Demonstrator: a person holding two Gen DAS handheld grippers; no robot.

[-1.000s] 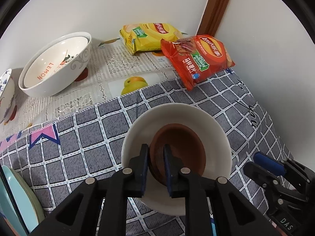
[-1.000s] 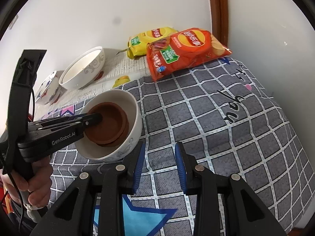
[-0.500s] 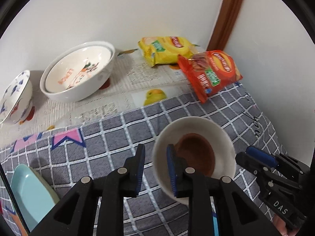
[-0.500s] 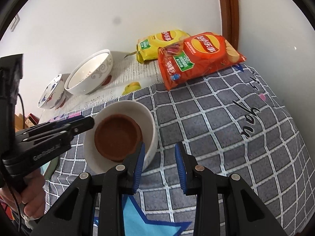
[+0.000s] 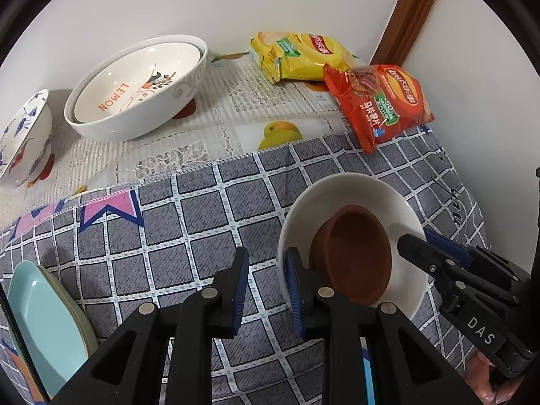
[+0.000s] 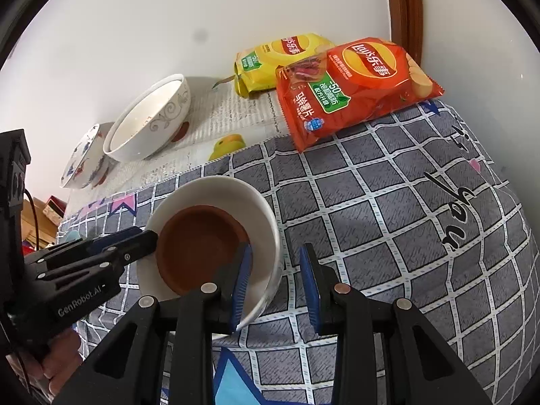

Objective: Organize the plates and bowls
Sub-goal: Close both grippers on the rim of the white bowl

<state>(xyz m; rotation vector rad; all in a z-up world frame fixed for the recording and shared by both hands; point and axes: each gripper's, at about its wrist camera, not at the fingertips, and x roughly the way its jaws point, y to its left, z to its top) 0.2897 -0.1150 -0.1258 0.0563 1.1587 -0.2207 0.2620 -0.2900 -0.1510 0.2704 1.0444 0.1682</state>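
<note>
On the grey checked cloth (image 5: 168,236) that covers the near part of the worktop sits the white bowl (image 5: 351,195), and nested in it is a brown dish (image 5: 357,256) with a second brown rim showing just under it. My left gripper (image 5: 266,290) comes at that bowl from its left side; its fingers have just been opening, and the bowl's rim now stands in the gap with no pad pressing on it. My right gripper (image 6: 275,283) straddles the opposite wall of the bowl – one finger inside beside the brown dish, the other outside over the cloth – parted, with daylight on both sides of the wall.

Farther back, on the lace cloth with fruit prints (image 5: 209,135), a large white bowl (image 5: 135,121) tilts toward the wall with a LEMON-lettered bowl (image 5: 141,81) nested inside it. Just left of it is a blue-and-red patterned bowl (image 5: 27,141); I cannot tell what it holds. At the near left, pale green plates (image 5: 44,330) stand on edge.

A yellow chip bag (image 5: 297,54) and a red chip bag (image 5: 381,104) lie in the back corner by the wooden trim (image 5: 405,17), the red one overlapping the checked cloth. The cloth drops away at the right edge close to the wall. Bare checked cloth lies between the white bowl and the plates, and again right of the bowl – the widest free stretch.
</note>
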